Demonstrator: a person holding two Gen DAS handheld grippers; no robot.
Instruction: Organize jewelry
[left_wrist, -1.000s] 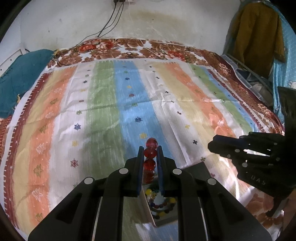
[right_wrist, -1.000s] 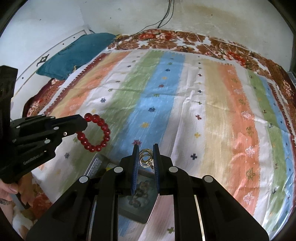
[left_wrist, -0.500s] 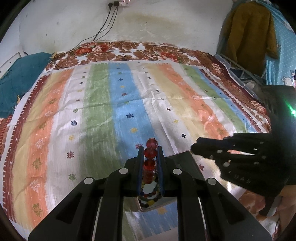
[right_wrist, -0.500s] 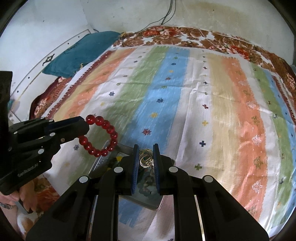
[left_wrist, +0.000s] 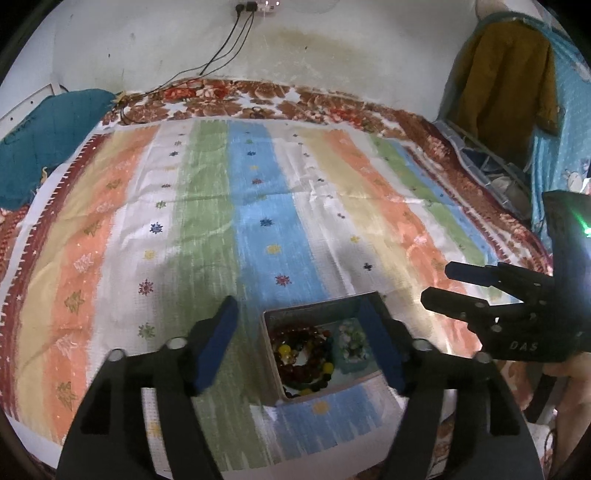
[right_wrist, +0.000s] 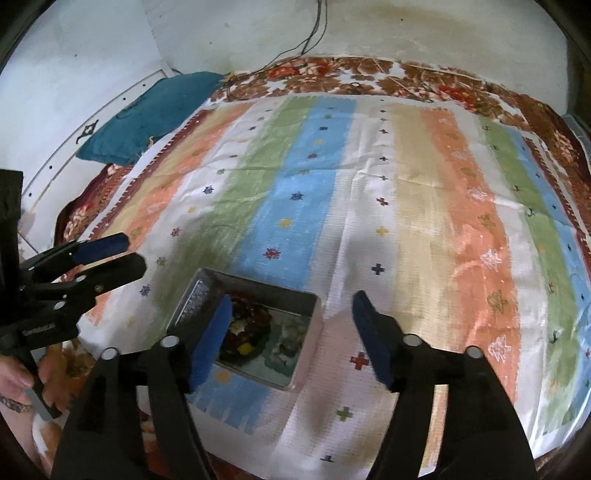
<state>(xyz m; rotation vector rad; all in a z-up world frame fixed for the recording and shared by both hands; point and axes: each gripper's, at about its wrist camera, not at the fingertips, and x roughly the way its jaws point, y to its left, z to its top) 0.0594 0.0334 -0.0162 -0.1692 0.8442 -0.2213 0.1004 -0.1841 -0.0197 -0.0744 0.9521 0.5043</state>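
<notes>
A grey metal box (left_wrist: 317, 308) (right_wrist: 207, 291) lies on the striped bedspread near its front edge. In it lie a red bead bracelet (left_wrist: 295, 332) (right_wrist: 255, 317), a multicolour bead bracelet (left_wrist: 321, 369) and small pale jewelry (left_wrist: 352, 338) (right_wrist: 291, 341). My left gripper (left_wrist: 299, 343) is open and empty above the box; it also shows in the right wrist view (right_wrist: 110, 254). My right gripper (right_wrist: 291, 328) is open and empty above the box; it also shows in the left wrist view (left_wrist: 439, 284).
The striped bedspread (left_wrist: 258, 206) (right_wrist: 369, 206) covers the bed up to the white wall. A teal pillow (left_wrist: 40, 140) (right_wrist: 147, 118) lies at the far left. Clothes (left_wrist: 506, 66) hang at the right. Cables (left_wrist: 225, 44) run down the wall.
Both grippers have opened. The red bead bracelet left my left gripper and the small gold jewelry left my right gripper; both now lie in the box. Both grippers have drawn back.
</notes>
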